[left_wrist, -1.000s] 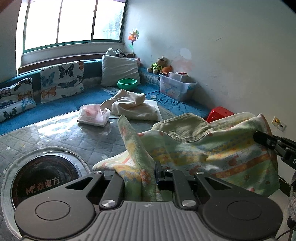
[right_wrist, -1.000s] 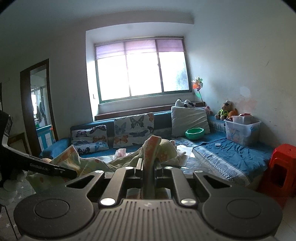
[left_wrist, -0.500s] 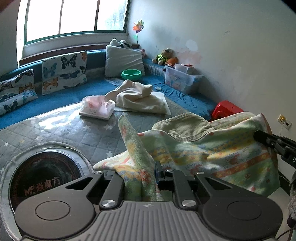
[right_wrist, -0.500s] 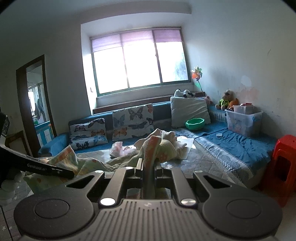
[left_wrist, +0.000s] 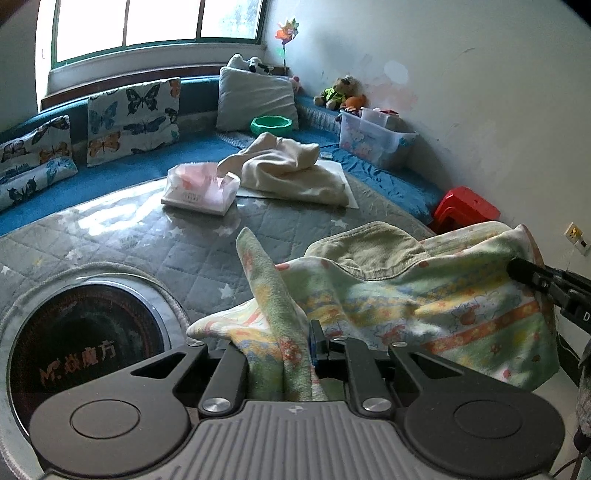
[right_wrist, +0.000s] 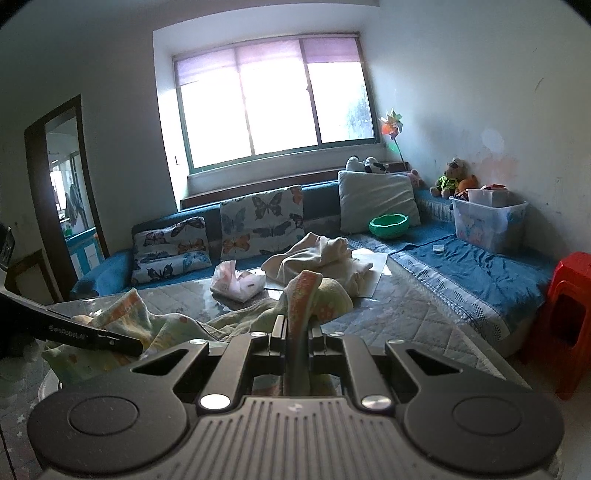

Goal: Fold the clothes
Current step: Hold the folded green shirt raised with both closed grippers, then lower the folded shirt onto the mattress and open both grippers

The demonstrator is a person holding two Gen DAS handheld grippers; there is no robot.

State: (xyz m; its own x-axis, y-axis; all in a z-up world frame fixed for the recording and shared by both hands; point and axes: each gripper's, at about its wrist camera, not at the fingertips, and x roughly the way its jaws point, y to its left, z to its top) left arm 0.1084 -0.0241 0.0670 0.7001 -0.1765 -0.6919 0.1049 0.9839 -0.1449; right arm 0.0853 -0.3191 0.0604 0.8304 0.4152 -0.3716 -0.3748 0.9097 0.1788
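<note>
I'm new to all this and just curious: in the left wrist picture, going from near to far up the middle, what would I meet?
Gripper pinching the patterned cloth → tissue pack → cream garment → green bowl → grey pillow → window.

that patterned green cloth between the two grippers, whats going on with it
A person is folding laundry with a handheld tool in each hand. The left tool and the right tool are each shut on a corner of the pastel green terry cloth with orange and yellow print, holding it stretched between them above the grey quilted star-print table cover. No fold is made yet. A crumpled cream garment and a pink tissue pack lie farther back on the table.
</note>
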